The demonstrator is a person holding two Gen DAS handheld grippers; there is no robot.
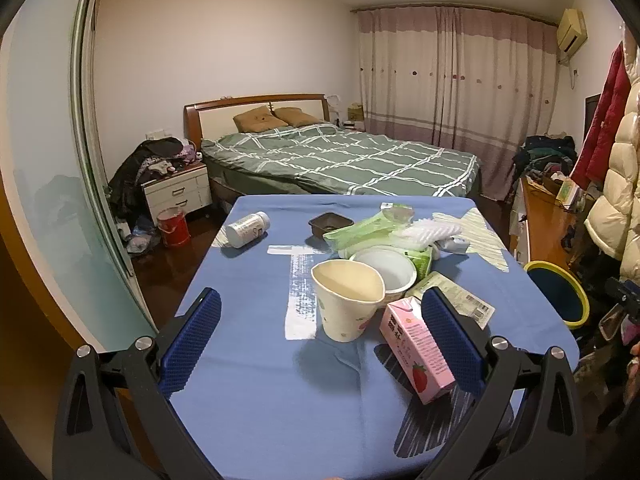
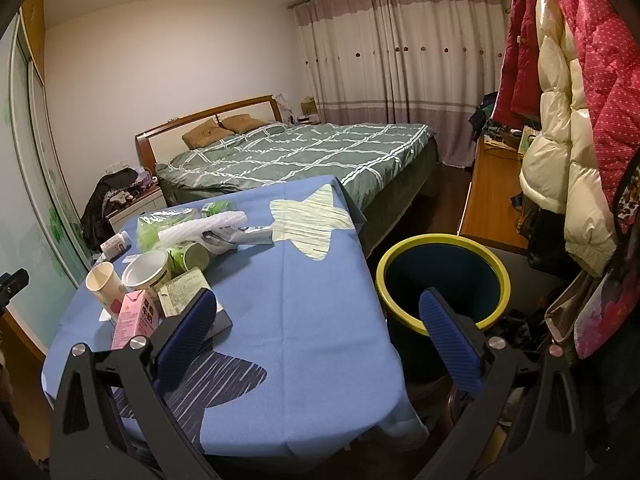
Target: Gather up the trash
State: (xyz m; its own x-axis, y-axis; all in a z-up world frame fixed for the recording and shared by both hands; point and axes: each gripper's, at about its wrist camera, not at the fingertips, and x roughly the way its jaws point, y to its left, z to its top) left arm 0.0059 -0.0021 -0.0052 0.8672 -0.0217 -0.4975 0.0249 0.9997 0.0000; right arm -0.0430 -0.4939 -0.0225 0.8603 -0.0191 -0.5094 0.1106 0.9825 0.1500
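Trash lies on a blue-clothed table [image 1: 256,384]: a white paper cup [image 1: 344,300], a pink strawberry milk carton [image 1: 416,350], a white tub [image 1: 386,270], a green wrapper [image 1: 364,230], a white bottle [image 1: 248,229] on its side and a small dark tray [image 1: 330,223]. My left gripper [image 1: 320,312] is open and empty, its jaws either side of the cup and carton, just short of them. A blue bin with a yellow rim [image 2: 442,280] stands on the floor right of the table. My right gripper [image 2: 316,312] is open and empty over the table's right edge, by the bin.
A bed [image 1: 340,160] with a green checked cover stands behind the table. A white nightstand [image 1: 178,192] and red bucket [image 1: 173,226] are at back left. A wooden desk [image 2: 492,200] and hanging coats [image 2: 568,120] crowd the right side. The bin also shows in the left wrist view [image 1: 560,292].
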